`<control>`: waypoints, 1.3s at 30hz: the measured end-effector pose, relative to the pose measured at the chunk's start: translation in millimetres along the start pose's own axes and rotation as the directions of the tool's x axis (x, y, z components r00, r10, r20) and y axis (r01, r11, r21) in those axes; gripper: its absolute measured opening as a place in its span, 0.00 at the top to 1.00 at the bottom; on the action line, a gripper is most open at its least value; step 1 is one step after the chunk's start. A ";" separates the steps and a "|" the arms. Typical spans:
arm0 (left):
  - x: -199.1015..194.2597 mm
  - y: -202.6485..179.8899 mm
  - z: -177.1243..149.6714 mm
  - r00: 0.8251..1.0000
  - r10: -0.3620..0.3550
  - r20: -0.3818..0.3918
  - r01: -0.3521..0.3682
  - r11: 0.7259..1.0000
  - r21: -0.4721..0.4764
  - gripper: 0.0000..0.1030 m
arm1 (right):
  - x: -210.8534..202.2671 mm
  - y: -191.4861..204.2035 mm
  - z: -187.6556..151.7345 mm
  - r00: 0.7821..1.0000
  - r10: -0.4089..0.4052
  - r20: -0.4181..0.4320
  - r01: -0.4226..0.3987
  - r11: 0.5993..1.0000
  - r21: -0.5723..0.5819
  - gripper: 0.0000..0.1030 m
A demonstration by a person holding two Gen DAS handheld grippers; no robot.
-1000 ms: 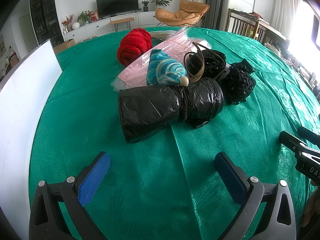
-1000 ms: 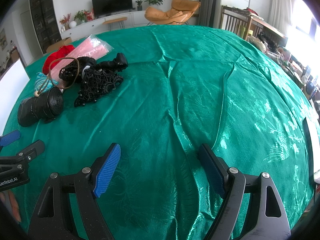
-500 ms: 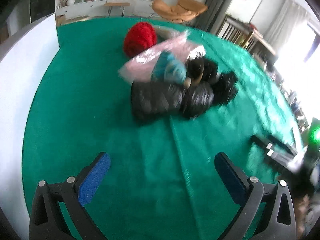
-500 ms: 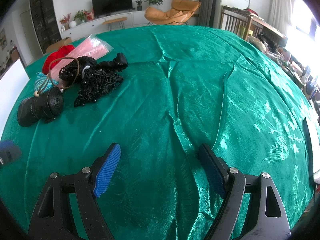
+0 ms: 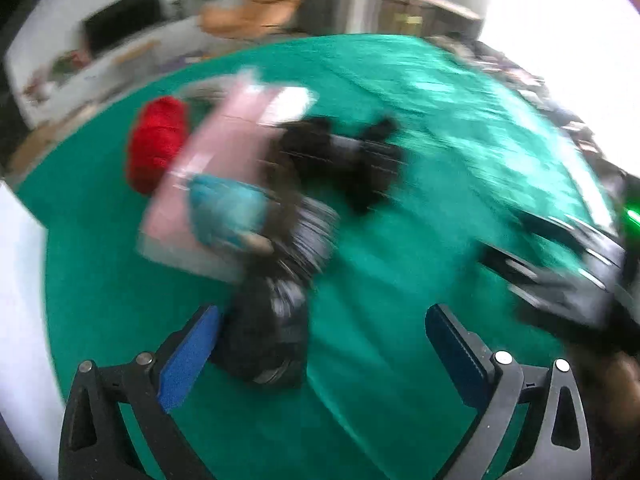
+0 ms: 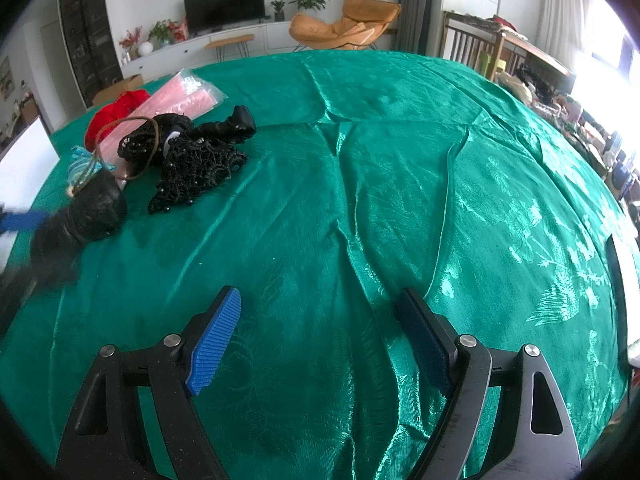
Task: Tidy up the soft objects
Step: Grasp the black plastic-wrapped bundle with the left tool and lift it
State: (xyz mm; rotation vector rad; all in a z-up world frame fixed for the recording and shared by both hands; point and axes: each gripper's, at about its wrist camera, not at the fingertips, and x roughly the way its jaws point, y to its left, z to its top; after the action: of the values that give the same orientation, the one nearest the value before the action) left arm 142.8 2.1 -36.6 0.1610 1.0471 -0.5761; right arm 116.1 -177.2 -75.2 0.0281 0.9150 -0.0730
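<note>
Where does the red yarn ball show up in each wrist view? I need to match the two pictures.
Left wrist: the red yarn ball sits upper left, blurred, left of the pink plastic packet.
Right wrist: the red yarn ball is far left, upper part, mostly hidden behind the same pink packet.
Shared landmark: the black plastic-wrapped roll on the green cloth, nearer the cameras than the yarn.

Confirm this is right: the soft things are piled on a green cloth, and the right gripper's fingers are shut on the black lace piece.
Not quite. The right gripper is open and empty over bare green cloth; the black lace piece lies apart, in the pile. The right wrist view shows this.
</note>
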 end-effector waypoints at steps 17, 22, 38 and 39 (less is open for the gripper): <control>12.5 5.5 -18.6 0.996 0.087 -0.021 -0.089 0.980 -0.175 0.64 | 0.2 -0.4 -0.6 1.000 0.003 -0.001 -0.003 1.000 -0.001 0.18; -21.0 -2.6 -78.8 0.992 0.130 -0.007 -0.128 0.966 -0.225 0.64 | 0.5 0.0 -0.5 1.000 0.003 -0.002 -0.003 1.000 -0.002 0.18; -6.3 27.9 -95.8 0.943 0.324 0.069 -0.295 0.916 -0.273 0.00 | -0.4 -0.7 -0.6 1.000 0.003 -0.002 -0.003 1.000 -0.001 0.18; -7.5 31.4 -97.2 0.945 0.320 0.073 -0.287 0.914 -0.287 0.00 | -0.3 -0.6 -0.6 1.000 0.003 -0.002 -0.003 1.000 -0.001 0.18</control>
State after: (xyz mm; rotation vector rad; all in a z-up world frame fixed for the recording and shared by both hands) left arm 81.5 69.4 -83.6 0.0442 0.9510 -0.1525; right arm 115.5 -177.7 -75.3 0.0289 0.9170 -0.0697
